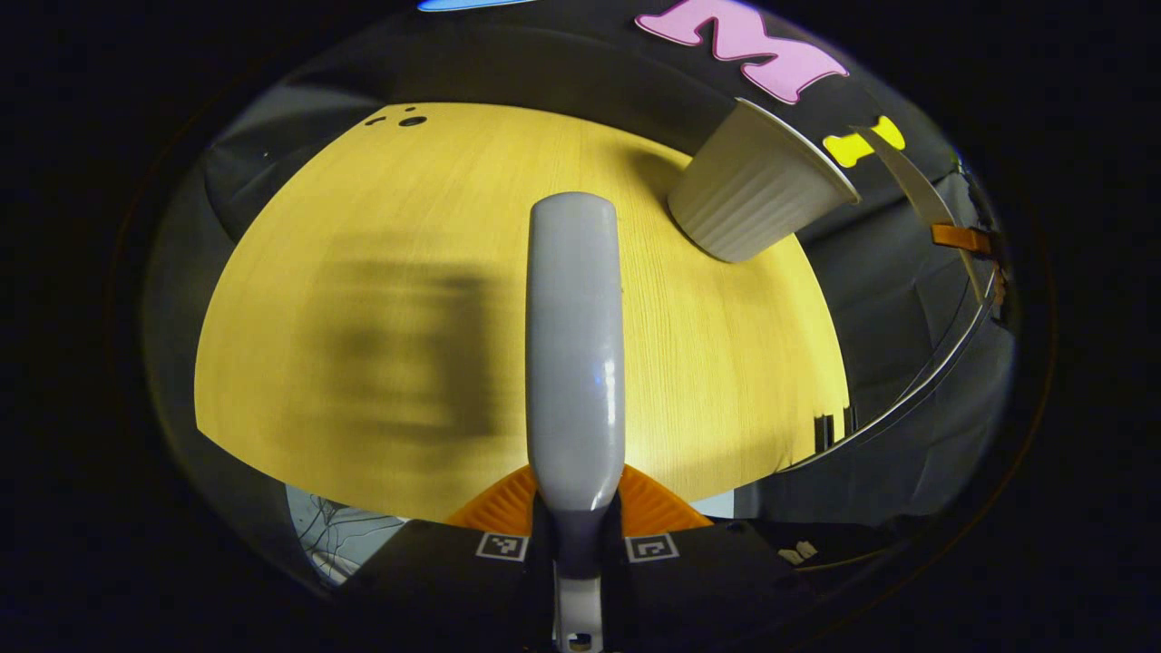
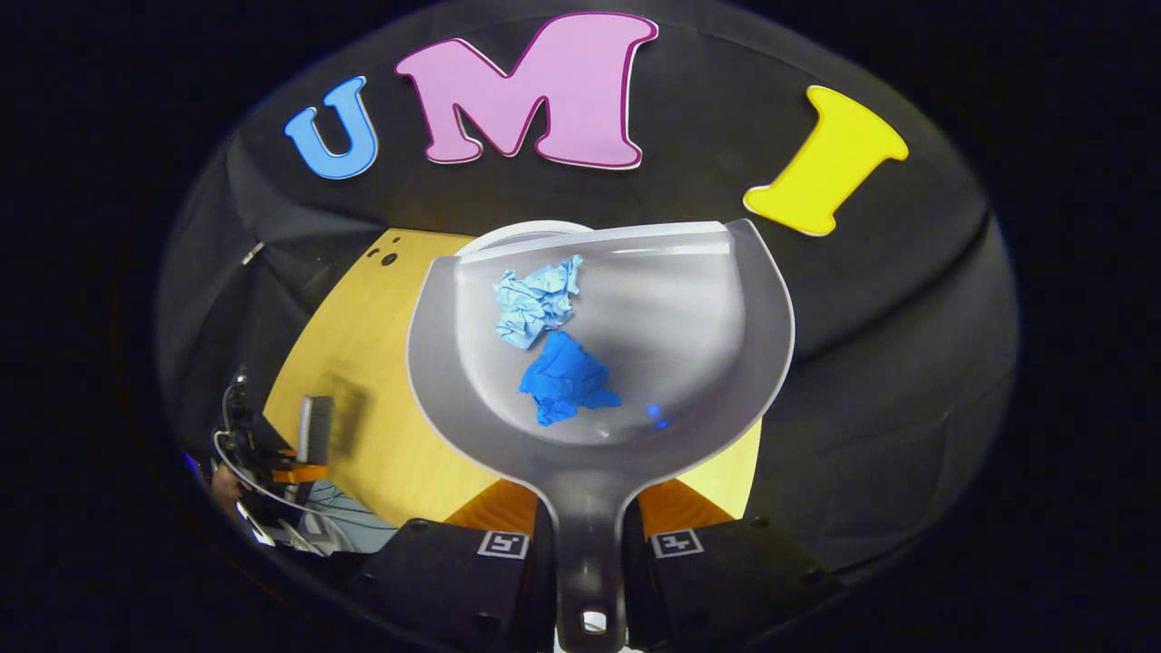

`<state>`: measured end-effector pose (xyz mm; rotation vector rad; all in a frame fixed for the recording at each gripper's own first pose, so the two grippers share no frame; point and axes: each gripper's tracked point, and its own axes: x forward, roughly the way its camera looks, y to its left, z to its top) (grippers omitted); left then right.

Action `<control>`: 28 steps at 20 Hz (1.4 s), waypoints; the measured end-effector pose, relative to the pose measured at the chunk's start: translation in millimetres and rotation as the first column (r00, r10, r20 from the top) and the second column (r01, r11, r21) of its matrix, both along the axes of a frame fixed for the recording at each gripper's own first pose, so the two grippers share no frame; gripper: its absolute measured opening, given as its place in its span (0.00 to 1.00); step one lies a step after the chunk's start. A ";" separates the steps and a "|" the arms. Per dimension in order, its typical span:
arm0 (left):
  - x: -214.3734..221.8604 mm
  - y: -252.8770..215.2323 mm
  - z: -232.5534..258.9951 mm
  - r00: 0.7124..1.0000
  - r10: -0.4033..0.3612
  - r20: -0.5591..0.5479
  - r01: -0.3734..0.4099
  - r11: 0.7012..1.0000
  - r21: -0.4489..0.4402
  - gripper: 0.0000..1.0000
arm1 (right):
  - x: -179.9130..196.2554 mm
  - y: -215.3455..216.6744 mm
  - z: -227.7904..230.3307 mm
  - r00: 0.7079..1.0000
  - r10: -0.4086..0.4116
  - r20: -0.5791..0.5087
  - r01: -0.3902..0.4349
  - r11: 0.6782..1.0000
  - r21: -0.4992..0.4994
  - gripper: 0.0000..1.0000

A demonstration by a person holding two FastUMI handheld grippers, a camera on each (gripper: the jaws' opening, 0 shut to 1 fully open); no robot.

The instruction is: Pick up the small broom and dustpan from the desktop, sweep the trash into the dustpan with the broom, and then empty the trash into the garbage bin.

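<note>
My left gripper (image 1: 578,512) is shut on the small grey broom (image 1: 575,345), which points away over the yellow desktop (image 1: 363,317). In the right gripper view, my right gripper (image 2: 590,521) is shut on the handle of the grey dustpan (image 2: 689,326), held up above the desk. A light blue paper wad (image 2: 537,299) and a darker blue wad (image 2: 567,379) lie in the pan. The white ribbed garbage bin (image 1: 757,195) stands at the desk's far right; its rim (image 2: 521,231) peeks out just behind the pan's front lip. The dustpan's edge (image 1: 916,186) also shows right of the bin.
Small dark holes (image 1: 411,120) mark the desktop's far corner. Black cloth walls surround the desk. In the right gripper view the other gripper with the broom (image 2: 313,431) and cables (image 2: 272,499) sit at the lower left, past the desk's near edge.
</note>
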<state>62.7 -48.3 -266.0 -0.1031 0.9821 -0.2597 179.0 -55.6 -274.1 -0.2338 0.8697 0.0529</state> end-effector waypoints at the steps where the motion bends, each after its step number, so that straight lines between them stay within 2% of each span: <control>1: -1.2 0.1 -0.2 1.000 -0.003 0.010 0.003 1.000 -0.007 0.24 | 13.6 -3.6 -6.3 1.000 -0.008 -0.002 0.008 0.999 -0.044 0.34; 3: -2.2 6.1 2.0 1.000 -0.018 0.017 0.018 1.000 0.005 0.24 | 35.8 -5.6 -21.2 1.000 -0.020 -0.001 0.020 0.992 -0.122 0.34; 5: 1.5 14.5 5.0 0.999 -0.032 0.028 0.031 0.999 0.029 0.24 | 49.9 -1.6 -24.0 1.000 -0.022 0.015 0.024 0.988 -0.154 0.34; 6: 4.4 18.5 7.0 0.999 -0.044 0.030 0.043 0.999 0.033 0.29 | 55.9 1.4 -24.2 0.999 -0.026 0.025 0.029 0.986 -0.162 0.34; 10: 15.1 41.2 16.9 0.994 -0.102 0.045 0.097 0.990 0.098 0.25 | 73.3 3.6 -26.4 0.998 -0.030 0.048 0.041 0.971 -0.236 0.34; 13: 32.9 63.2 32.0 0.988 -0.129 0.082 0.115 0.980 0.163 0.25 | 78.8 2.8 -25.9 0.997 0.010 0.071 0.017 0.928 -0.372 0.34; 17: 52.8 73.3 44.2 0.987 -0.128 0.098 0.111 0.980 0.165 0.25 | 93.7 11.0 -31.5 0.994 0.068 0.081 -0.018 0.865 -0.502 0.34; 20: 64.2 76.7 51.3 0.984 -0.147 0.103 0.129 0.978 0.165 0.25 | 101.4 9.2 -34.8 0.993 0.095 0.071 -0.031 0.785 -0.619 0.34; 23: 72.2 81.1 54.8 0.983 -0.147 0.111 0.128 0.978 0.162 0.24 | 106.9 5.3 -33.5 0.991 0.128 0.048 -0.053 0.677 -0.734 0.34; 25: 72.9 82.0 53.8 0.984 -0.145 0.106 0.128 0.980 0.149 0.25 | 107.9 4.3 -30.3 0.984 0.173 0.033 -0.072 0.567 -0.821 0.34; 28: 72.1 83.6 53.9 0.985 -0.146 0.093 0.132 0.981 0.144 0.24 | 108.7 2.5 -14.2 0.963 0.267 -0.020 -0.114 0.341 -0.933 0.34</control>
